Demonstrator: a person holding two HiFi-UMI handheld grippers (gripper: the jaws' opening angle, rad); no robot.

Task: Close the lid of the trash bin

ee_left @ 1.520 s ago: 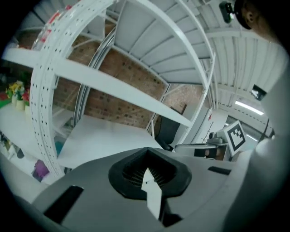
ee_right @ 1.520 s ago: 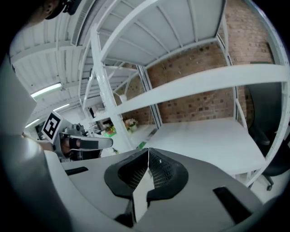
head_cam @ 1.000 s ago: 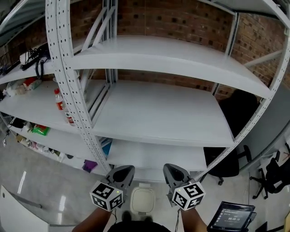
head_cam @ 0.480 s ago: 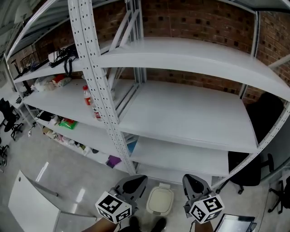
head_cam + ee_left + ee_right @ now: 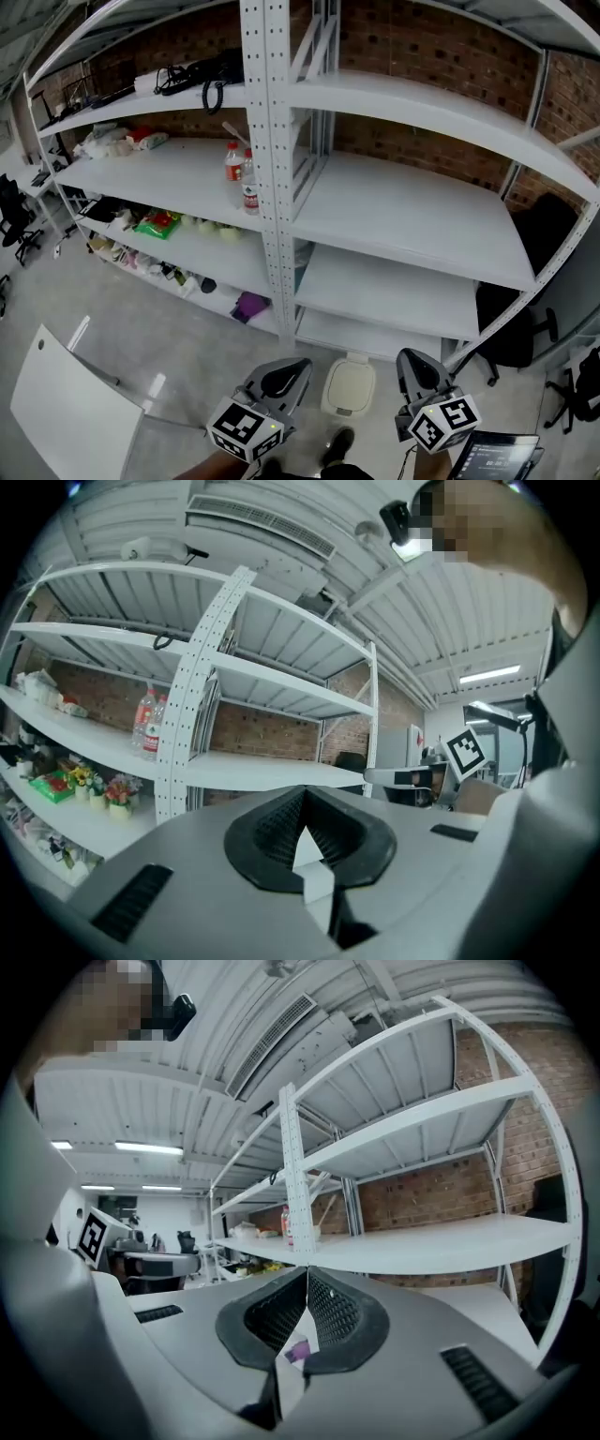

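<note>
At 9 o'clock of the upright post [image 5: 267,169], bottles [image 5: 242,173] stand on the shelves [image 5: 403,211], no part of our job. We hold the left gripper [image 5: 284,377] at 7 o'clock, low and near the body, tongs pressed together on nothing, aimed level at the rack, not downward. The trash bin [image 5: 345,408] stands on the floor [image 5: 187,356] at 6 o'clock, between our 2 grippers. Its lid [image 5: 350,384] looks flat down, so probably nothing remains to push. The right gripper [image 5: 419,368], at 5 o'clock, mirrors this pose, tongs together and empty.
</note>
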